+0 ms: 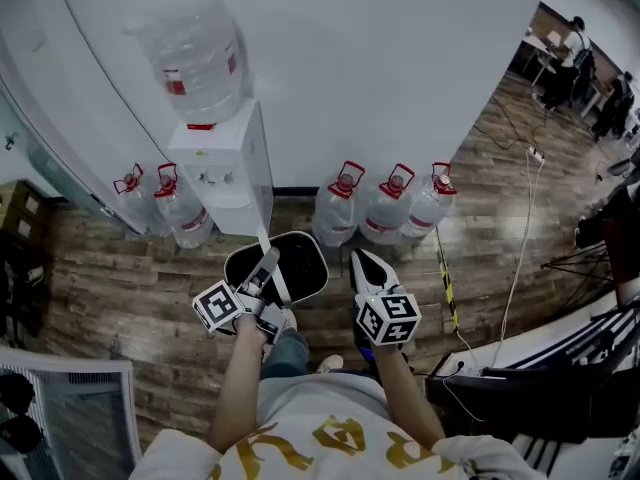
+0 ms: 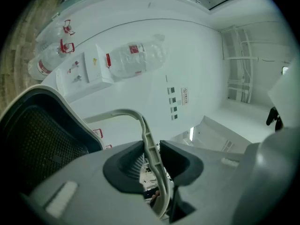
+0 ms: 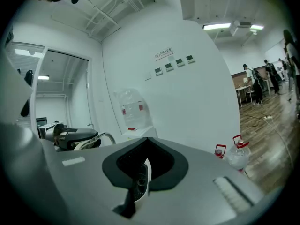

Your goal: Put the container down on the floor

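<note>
Black container (image 1: 288,266) hangs below the left gripper (image 2: 152,157), clamped on its white handle (image 2: 140,122) — floor (image 1: 120,288) directly beneath; right gripper (image 3: 142,167) closed, empty.

White water dispenser (image 1: 222,163) topped by inverted bottle (image 1: 197,60), spare jugs (image 1: 388,211) standing either side, white cable (image 1: 522,238) trailing at right

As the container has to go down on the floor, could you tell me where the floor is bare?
Bare floor lies left of the container, before the two bottles, and before the three bottles as far as the white cable. The wall by the dispenser and the side beyond that cable are crowded.
</note>
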Motion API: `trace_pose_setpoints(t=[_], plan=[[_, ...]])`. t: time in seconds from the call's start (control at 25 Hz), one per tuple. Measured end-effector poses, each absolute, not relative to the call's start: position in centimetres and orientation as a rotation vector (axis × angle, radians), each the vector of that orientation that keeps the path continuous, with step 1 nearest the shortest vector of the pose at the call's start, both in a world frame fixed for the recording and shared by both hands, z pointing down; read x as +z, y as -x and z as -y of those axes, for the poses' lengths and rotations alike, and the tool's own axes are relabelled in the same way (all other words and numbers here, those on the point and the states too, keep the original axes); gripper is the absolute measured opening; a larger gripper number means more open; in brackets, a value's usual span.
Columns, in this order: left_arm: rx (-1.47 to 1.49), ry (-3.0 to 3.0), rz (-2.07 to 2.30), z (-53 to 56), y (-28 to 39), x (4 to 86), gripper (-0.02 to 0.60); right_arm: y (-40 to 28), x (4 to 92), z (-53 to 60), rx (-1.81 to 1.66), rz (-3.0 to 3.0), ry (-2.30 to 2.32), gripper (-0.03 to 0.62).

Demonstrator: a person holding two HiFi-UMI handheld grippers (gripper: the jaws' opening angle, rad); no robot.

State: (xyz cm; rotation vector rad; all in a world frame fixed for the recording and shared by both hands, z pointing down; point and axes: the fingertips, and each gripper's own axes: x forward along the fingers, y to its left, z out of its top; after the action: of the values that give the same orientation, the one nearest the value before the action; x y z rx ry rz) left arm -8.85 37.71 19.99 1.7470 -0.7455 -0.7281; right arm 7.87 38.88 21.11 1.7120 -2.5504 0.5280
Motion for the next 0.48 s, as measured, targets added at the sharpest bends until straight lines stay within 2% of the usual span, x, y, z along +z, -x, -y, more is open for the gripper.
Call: trace_pose_setpoints(t=[0.48], plan=[[-0.682,-1.717,0.708,-27.6,9.3,22.7,0.109,-8.3,23.6,-30.3,0.588,2.444,-1.788,0.023]])
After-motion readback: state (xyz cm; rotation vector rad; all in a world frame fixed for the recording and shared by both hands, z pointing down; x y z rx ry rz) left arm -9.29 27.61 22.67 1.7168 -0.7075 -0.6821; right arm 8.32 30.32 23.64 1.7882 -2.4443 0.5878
